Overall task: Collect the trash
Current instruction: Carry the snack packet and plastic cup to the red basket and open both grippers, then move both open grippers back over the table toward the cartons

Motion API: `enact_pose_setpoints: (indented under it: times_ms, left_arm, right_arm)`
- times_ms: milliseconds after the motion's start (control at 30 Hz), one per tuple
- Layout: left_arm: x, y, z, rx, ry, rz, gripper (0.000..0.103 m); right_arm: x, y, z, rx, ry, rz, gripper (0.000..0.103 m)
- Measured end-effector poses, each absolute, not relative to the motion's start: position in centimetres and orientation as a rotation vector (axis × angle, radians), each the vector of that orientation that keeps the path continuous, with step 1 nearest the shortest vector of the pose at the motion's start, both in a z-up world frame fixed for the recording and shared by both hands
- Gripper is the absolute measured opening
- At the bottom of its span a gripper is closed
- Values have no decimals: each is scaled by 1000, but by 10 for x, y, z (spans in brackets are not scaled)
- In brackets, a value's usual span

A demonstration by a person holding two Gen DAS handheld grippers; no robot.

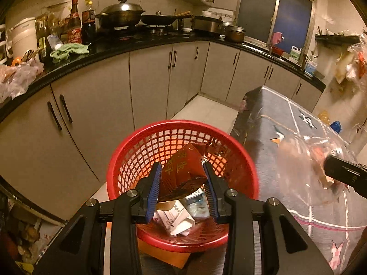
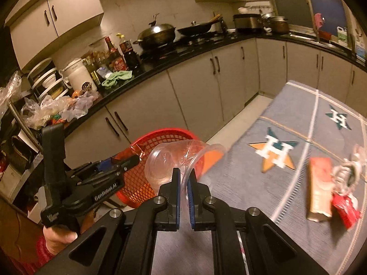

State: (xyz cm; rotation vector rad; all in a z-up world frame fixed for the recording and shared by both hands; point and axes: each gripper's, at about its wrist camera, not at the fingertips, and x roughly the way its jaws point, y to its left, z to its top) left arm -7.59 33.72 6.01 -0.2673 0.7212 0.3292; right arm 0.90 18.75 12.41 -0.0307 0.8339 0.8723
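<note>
A red mesh basket [image 1: 128, 160] stands on the floor beside the table and holds several cartons and wrappers; it also shows in the right wrist view [image 2: 137, 190]. My left gripper [image 1: 182, 169] is over the basket with its jaws apart, and a dark red foil wrapper [image 1: 183, 167] sits between the pads. Whether the pads still touch it is unclear. My right gripper [image 2: 183, 174] is shut on the rim of a clear plastic cup [image 2: 169, 162], held near the basket's rim. The cup also shows in the left wrist view [image 1: 305, 167].
The table has a grey cloth [image 2: 286, 114]. On it lie an orange carton [image 2: 320, 192], a red wrapper [image 2: 346, 208] and a crumpled clear piece [image 2: 346, 174]. Grey cabinets [image 1: 91, 105] under a black counter [image 1: 110, 48] run behind the basket.
</note>
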Motion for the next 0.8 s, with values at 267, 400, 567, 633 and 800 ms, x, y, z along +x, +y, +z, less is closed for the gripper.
enact_pose_setpoints:
  times_ms: [267, 400, 567, 633, 800]
  left_arm:
    - [-73, 350, 45, -285, 760, 339, 35]
    - [-70, 352, 43, -286, 767, 344, 36]
    - [-70, 349, 47, -285, 749, 338, 42]
    - [-70, 349, 48, -286, 743, 344, 50]
    - [-74, 343, 55, -283, 732, 338, 50]
  right_arm:
    - [27, 231, 104, -27, 895, 895, 8]
    - [36, 244, 97, -5, 914, 894, 10]
    - [41, 245, 98, 19, 916, 895, 43]
    - [41, 240, 102, 28, 903, 895, 43]
    - [40, 218, 108, 67, 891, 879, 43]
